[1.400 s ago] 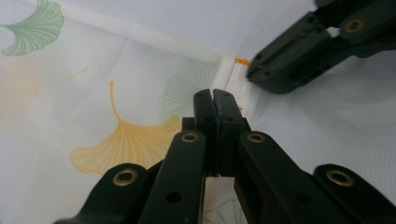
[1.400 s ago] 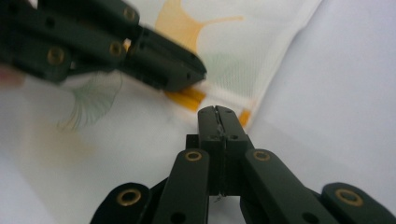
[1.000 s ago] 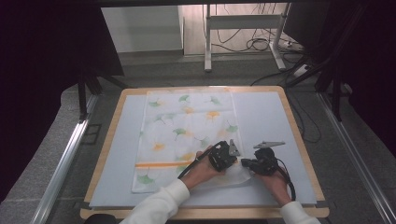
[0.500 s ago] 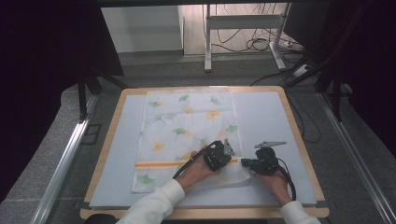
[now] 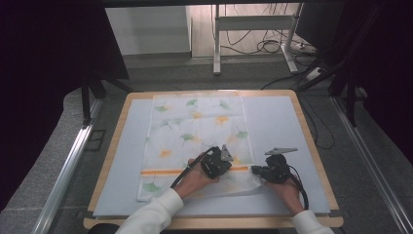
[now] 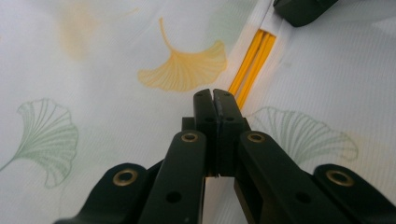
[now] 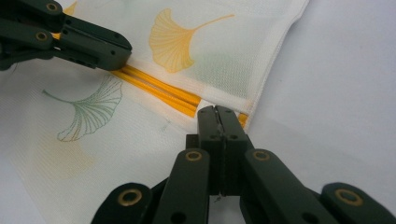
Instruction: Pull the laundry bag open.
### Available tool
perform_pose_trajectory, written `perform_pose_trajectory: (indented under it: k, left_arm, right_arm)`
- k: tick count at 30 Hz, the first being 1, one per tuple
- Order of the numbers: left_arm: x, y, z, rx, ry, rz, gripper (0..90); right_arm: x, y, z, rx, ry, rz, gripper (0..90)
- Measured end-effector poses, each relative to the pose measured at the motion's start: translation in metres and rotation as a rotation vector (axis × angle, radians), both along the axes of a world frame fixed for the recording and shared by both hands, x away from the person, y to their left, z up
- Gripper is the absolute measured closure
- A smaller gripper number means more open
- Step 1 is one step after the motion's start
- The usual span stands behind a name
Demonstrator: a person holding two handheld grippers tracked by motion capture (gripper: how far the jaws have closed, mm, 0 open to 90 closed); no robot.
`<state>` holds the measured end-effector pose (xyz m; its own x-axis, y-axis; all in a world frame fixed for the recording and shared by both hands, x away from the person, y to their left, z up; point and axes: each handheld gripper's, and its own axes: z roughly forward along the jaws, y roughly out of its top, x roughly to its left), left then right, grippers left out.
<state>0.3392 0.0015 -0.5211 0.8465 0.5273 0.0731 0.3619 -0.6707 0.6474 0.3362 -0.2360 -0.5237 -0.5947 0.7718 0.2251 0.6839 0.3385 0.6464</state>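
A white cloth (image 5: 195, 126) printed with green and yellow ginkgo leaves lies on the pale blue mat (image 5: 277, 122). An orange stripe (image 5: 165, 171) crosses it near the front. Its near right part is lifted and turned up, showing the fainter back side. My left gripper (image 5: 219, 168) is shut on the cloth by the stripe, and my right gripper (image 5: 255, 170) is shut on the cloth's right edge. In the left gripper view the left gripper (image 6: 214, 93) is shut above the cloth (image 6: 116, 56) beside the stripe (image 6: 252, 60). The right gripper view has the right gripper (image 7: 216, 109) at the stripe's end (image 7: 154, 86), the left gripper (image 7: 112, 51) beyond.
The mat sits on a table with a wooden rim (image 5: 311, 146). Bare mat lies to the right and left of the cloth. Behind the table stand a metal desk frame (image 5: 216, 39) and floor cables (image 5: 272, 46). Metal rails (image 5: 63, 170) run along both sides.
My left gripper has moved left and a little nearer along the orange stripe, taking the cloth with it. The right gripper has hardly moved.
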Motion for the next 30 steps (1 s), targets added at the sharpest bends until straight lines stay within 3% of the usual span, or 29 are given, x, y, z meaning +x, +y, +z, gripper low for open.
perform_pose_trajectory:
  k: [21,30]
  left_arm:
    - [-0.002,0.03,-0.003,-0.05,0.04,0.052,90.0]
    - [-0.004,0.033,-0.002,-0.04,0.036,0.058,90.0]
  right_arm:
    - [-0.001,0.0,0.0,-0.004,-0.004,0.0,89.6]
    - [-0.001,0.0,0.0,-0.001,-0.007,-0.002,89.6]
